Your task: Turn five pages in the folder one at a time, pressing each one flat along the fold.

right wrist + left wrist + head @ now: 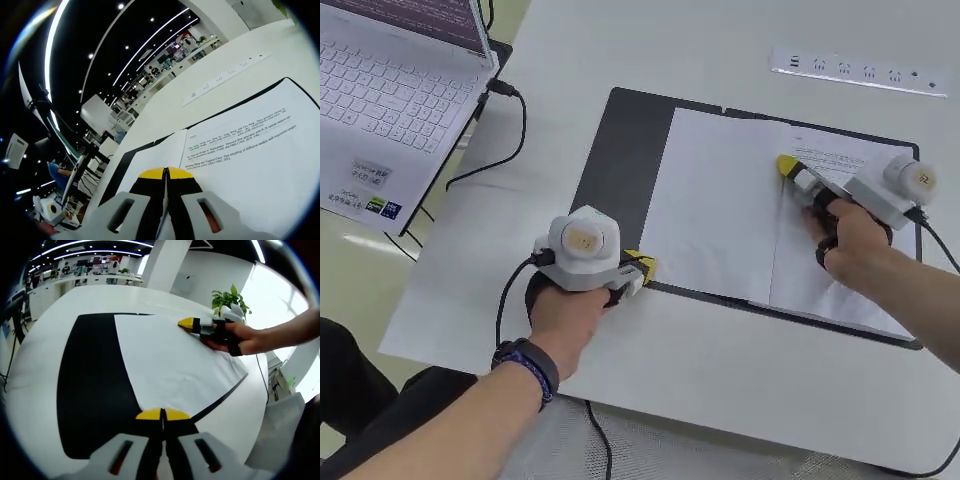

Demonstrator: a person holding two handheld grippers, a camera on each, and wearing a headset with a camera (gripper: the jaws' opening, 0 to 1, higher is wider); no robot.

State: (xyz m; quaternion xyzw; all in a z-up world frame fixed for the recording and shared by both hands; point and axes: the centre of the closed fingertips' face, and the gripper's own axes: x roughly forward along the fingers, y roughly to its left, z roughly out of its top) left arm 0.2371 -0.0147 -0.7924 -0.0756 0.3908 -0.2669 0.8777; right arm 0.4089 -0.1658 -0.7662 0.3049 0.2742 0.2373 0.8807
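A black folder [615, 160] lies open on the white table, with a blank turned page [715, 210] on its left half and a printed page [840, 160] on the right. My left gripper [642, 267] is shut with nothing in it, its yellow tips resting at the folder's near edge [100, 405] by the blank page's corner. My right gripper [787, 167] is shut too, its yellow tips pressed on the paper along the fold [778, 235]. In the left gripper view the right gripper [187, 323] lies on the page's far side. The printed text [240, 140] runs just ahead of the right gripper [165, 173].
An open laptop [390, 90] sits at the far left with a black cable [510, 120] looping toward the folder. A white power strip [860, 72] lies at the back right. The table's near edge [650, 410] runs close under my left hand.
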